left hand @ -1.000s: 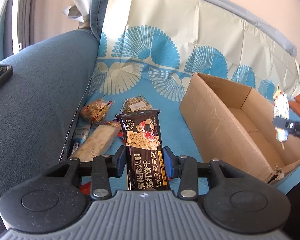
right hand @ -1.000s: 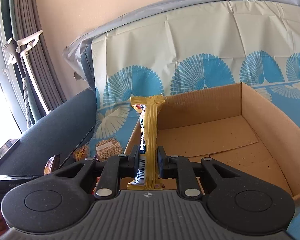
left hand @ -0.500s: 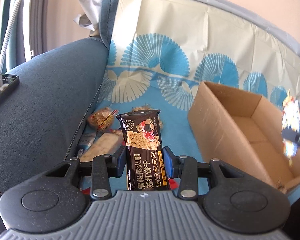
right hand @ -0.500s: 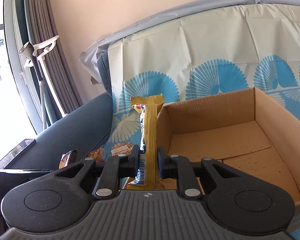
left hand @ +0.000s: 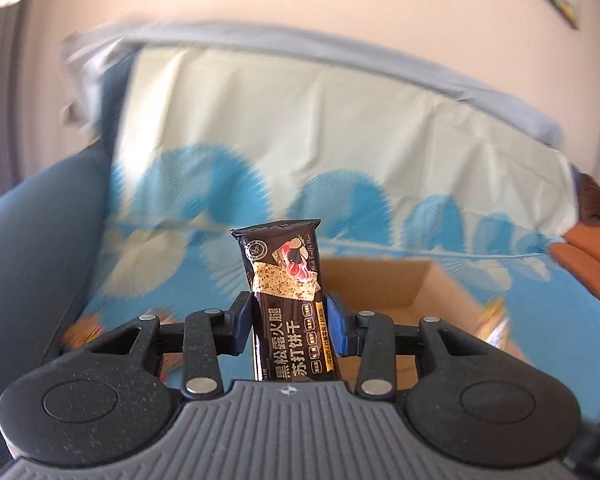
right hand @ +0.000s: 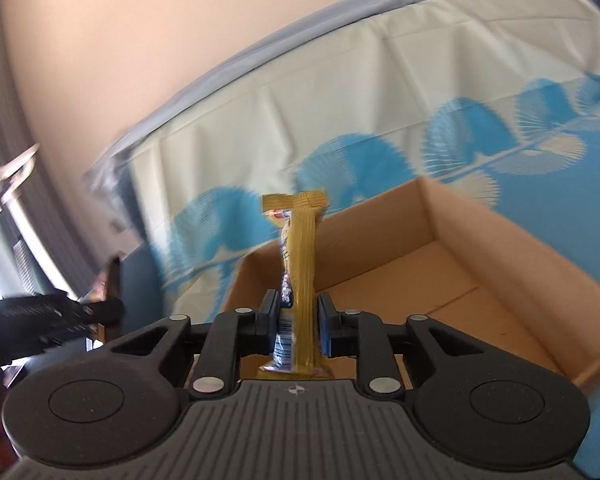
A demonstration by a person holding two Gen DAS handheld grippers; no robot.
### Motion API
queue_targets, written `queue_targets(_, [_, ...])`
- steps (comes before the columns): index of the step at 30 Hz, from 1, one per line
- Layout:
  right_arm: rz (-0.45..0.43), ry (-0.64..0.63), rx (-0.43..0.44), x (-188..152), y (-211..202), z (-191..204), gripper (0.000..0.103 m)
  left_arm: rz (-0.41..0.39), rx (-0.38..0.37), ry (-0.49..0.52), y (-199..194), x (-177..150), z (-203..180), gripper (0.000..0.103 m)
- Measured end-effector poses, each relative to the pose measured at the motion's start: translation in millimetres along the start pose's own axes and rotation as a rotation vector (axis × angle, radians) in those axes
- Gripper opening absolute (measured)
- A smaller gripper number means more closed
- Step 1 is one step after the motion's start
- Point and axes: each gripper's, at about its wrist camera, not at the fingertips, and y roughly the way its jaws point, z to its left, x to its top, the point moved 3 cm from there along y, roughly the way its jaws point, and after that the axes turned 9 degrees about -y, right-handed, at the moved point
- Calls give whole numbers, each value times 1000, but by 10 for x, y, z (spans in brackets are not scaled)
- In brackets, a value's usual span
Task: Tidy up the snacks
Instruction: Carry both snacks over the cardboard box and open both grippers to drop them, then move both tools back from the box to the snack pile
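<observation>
My left gripper (left hand: 288, 320) is shut on a black cracker packet (left hand: 284, 280) that stands upright between its pads. Behind the packet lies the open cardboard box (left hand: 432, 280) on the sofa. My right gripper (right hand: 298, 320) hangs over the near left corner of the same box (right hand: 460, 280), which has nothing in it. Its jaws are opening around a yellow snack packet (right hand: 300, 240), which stands edge-on with the pads still close against its sides. In the right wrist view the left gripper (right hand: 60, 312) shows blurred at the left edge.
A blue and cream fan-patterned cover (left hand: 300, 140) drapes the sofa seat and back. The blue armrest (left hand: 28, 240) rises on the left, with loose snacks (left hand: 80, 328) blurred at its foot. An orange cushion (left hand: 588, 248) lies at the right. A curtain (right hand: 4, 160) hangs at the far left.
The left gripper rose and swung right with the black packet, so the box now sits behind it. The right gripper rolled over the box, and its jaws stand slightly wider.
</observation>
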Motion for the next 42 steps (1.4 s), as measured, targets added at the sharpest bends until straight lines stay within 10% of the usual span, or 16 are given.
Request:
queue_targets(2, [-13,49,-77,-1,-17,-116,75,-42,-85,48,-21,123,-358,54])
queue_targets(3, [-19,65,-93,3,-31,-152,78,-67,-121,64,-55,170,-499,65])
queue_targets(13, [-26,-47,-59,-27,-58,66,78,-141,-130,34,-423,-62,-331,79])
queue_targets(29, [-35,-172,-62,-120,-222,355,79,21,-167,5,-897,-532,234,79])
queue_targets(33, [-12,-168,-44,-140,-256,465,79,60,-175,-4,-933,-671,422,43])
queue_targets(36, [14,-162,-36,-165,-261,557,79,97,-35,78,-843,-796,620,5])
queue_targets(42, [42,-207,13,-213,-270,882,60,144,115,67,-585,-799,1428,5])
